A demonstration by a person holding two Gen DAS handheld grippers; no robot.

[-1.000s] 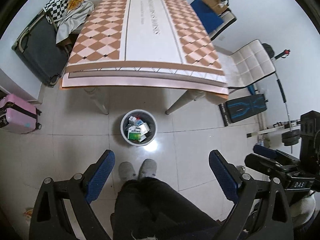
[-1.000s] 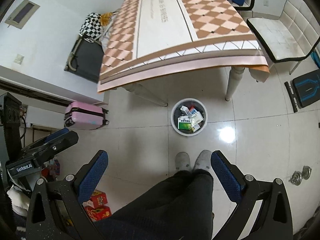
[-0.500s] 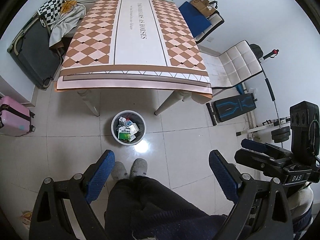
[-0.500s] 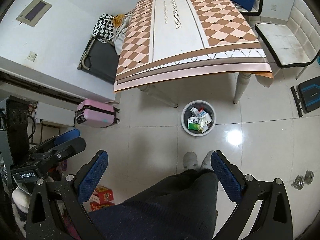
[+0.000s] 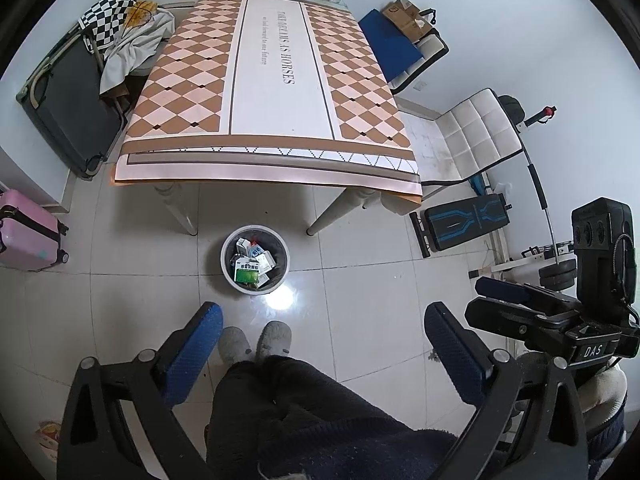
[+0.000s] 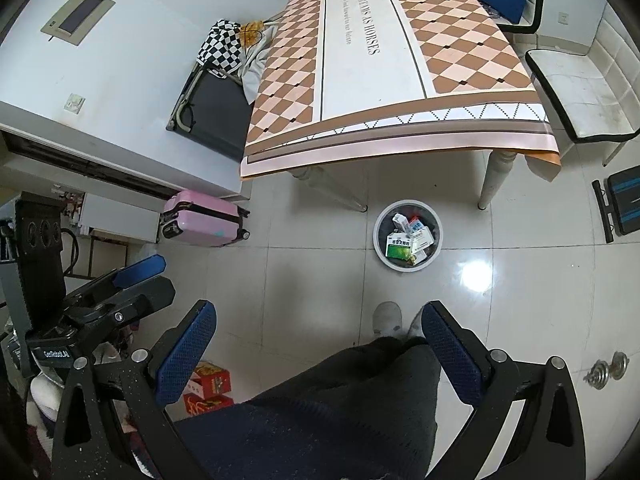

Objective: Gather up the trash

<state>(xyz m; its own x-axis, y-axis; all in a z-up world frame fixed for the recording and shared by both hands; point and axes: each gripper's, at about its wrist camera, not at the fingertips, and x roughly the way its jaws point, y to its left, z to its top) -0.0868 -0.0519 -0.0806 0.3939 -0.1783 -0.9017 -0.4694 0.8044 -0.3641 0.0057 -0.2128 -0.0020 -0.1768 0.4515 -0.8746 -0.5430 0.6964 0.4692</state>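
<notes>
Left wrist view: the left gripper (image 5: 322, 344), blue-padded jaws spread and empty, hangs over pale floor tiles. The round white trash bin (image 5: 226, 268) at 11 o'clock stands upright, mouth upward (cartons inside), before the diamond-patterned table (image 5: 276, 80).

Right wrist view: the right gripper (image 6: 318, 344), jaws likewise spread, sees the bin (image 6: 379, 250) at 1 o'clock, plus red boxes (image 6: 208, 388) at 7 o'clock.

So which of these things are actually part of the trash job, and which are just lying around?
Part of the job:
- trash bin
- cartons inside it
- left gripper, open
- right gripper, open

Just lying about:
- table
- pink suitcase
- white chair
- dumbbell
</notes>
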